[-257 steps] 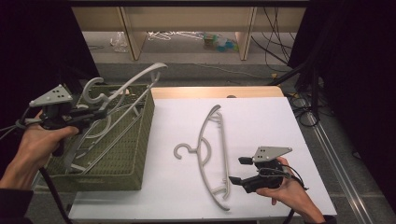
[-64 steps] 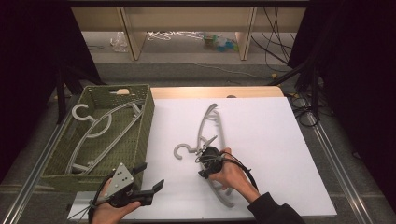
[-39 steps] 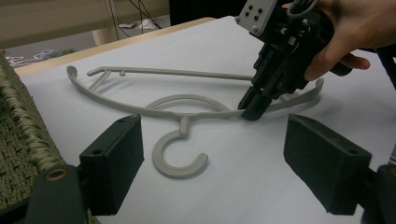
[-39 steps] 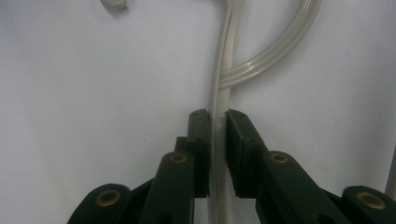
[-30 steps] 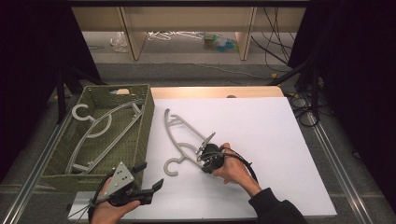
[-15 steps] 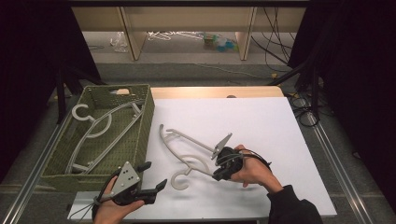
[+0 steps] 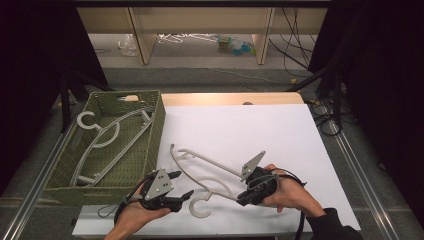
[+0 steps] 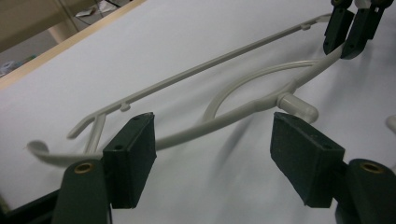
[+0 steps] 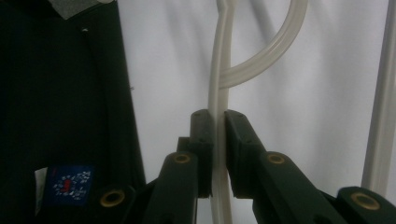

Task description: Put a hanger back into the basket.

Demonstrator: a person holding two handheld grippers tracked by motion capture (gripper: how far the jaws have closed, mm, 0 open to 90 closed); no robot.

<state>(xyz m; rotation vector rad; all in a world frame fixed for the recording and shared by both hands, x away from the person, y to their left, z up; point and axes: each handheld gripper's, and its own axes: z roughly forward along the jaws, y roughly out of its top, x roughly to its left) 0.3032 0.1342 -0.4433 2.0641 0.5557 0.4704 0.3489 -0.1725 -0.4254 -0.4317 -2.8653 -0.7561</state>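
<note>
A white surface (image 7: 280, 130) filled the middle of the high view, with a green woven basket (image 7: 157, 135) along its left edge. In the basket lay one pale plastic hanger (image 7: 107, 142). A second pale hanger (image 7: 200, 172) lay near the surface's front edge, its hook (image 7: 200, 206) curling toward the person.

The right hand-held gripper (image 7: 243, 196), held in the right hand (image 7: 287, 192), had its jaws pinched closed on the curved bar of that hanger; in the right gripper view (image 9: 218, 140) the bar ran straight up between the two jaws.

The left hand-held gripper (image 7: 181, 186), held in the left hand (image 7: 140, 212) at the front edge just right of the basket, had its jaws spread wide and held nothing. In the left gripper view (image 8: 212, 154) the hanger's (image 8: 224, 116) arm crossed the gap beyond them.

The surface's back and right side lay bare, well clear of both hands.
</note>
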